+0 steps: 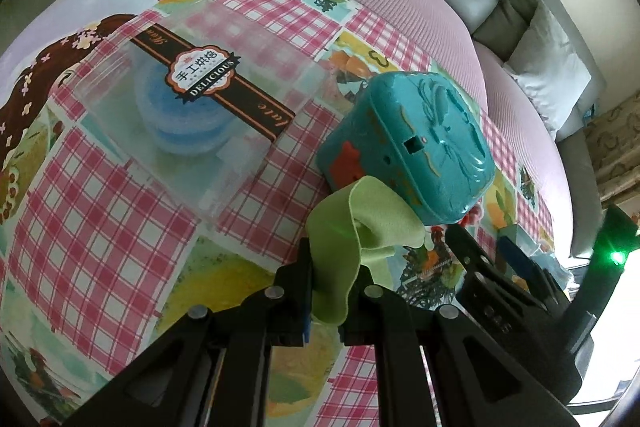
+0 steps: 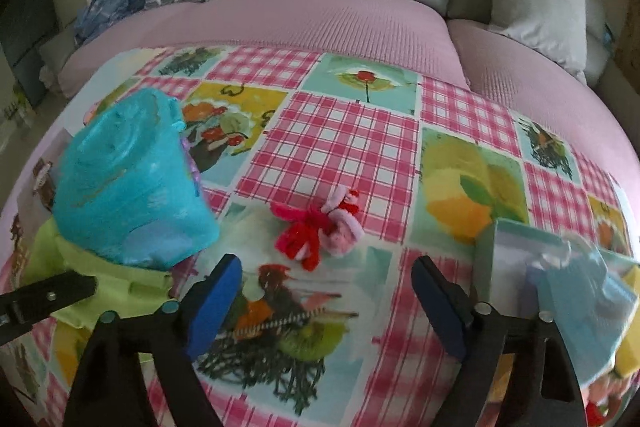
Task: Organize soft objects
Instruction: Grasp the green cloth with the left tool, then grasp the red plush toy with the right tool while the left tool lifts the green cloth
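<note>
Pinching a limp green cloth, the left gripper is clamped on its bunched fold; it looks light and floppy. The right gripper stands spread and empty above the patchwork cloth. Beyond lies a fuzzy red-and-pink yarn toy, probably soft; grasp its knotted middle.

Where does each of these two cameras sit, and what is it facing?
Left wrist: sits on the left tool, facing down at the green cloth it grips, with the teal box beyond.
Right wrist: sits on the right tool, jaws apart, facing the red-pink yarn toy.
Shared: teal box, green cloth, patchwork tablecloth.
</note>
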Tool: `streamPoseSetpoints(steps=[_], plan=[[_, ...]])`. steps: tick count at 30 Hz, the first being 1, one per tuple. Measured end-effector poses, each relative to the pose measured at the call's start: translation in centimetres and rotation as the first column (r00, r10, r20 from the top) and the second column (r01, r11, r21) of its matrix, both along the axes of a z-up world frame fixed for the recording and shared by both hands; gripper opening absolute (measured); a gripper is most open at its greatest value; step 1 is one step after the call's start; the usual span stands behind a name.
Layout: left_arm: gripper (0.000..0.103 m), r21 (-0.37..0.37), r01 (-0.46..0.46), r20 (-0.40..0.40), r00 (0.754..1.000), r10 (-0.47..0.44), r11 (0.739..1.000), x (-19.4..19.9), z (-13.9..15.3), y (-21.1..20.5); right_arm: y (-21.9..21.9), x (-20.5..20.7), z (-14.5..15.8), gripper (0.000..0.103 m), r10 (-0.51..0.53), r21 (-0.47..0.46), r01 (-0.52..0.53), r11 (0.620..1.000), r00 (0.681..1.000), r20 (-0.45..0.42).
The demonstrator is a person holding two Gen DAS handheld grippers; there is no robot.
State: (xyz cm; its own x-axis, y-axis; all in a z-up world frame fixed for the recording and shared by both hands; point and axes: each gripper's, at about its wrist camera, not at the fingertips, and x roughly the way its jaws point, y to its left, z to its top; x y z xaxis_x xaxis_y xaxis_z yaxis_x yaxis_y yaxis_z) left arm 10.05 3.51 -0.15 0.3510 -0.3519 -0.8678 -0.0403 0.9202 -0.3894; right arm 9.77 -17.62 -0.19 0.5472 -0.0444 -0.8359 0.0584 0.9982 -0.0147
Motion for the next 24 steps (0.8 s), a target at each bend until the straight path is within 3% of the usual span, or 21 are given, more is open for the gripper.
streamPoseSetpoints(steps=[9, 16, 24], plan=[[0.009, -0.002, 0.008, 0.011, 1.0, -0.008, 1.0, -0.1, 0.5, -0.2, 0.1, 1.6, -0.6, 0.071, 0.044, 0.001, -0.044, 0.999, 0.999, -0.007], [0.009, 0.003, 0.01, 0.012, 1.0, -0.01, 1.0, 0.0, 0.6, -0.4, 0.1, 1.9, -1.1, 0.046, 0.057, 0.014, -0.057, 0.998, 0.998, -0.019], [0.009, 0.007, 0.015, 0.012, 1.0, -0.015, 1.0, 0.1, 0.5, -0.4, 0.2, 0.2, -0.5, 0.042, 0.056, 0.027, -0.055, 0.998, 0.998, -0.012]])
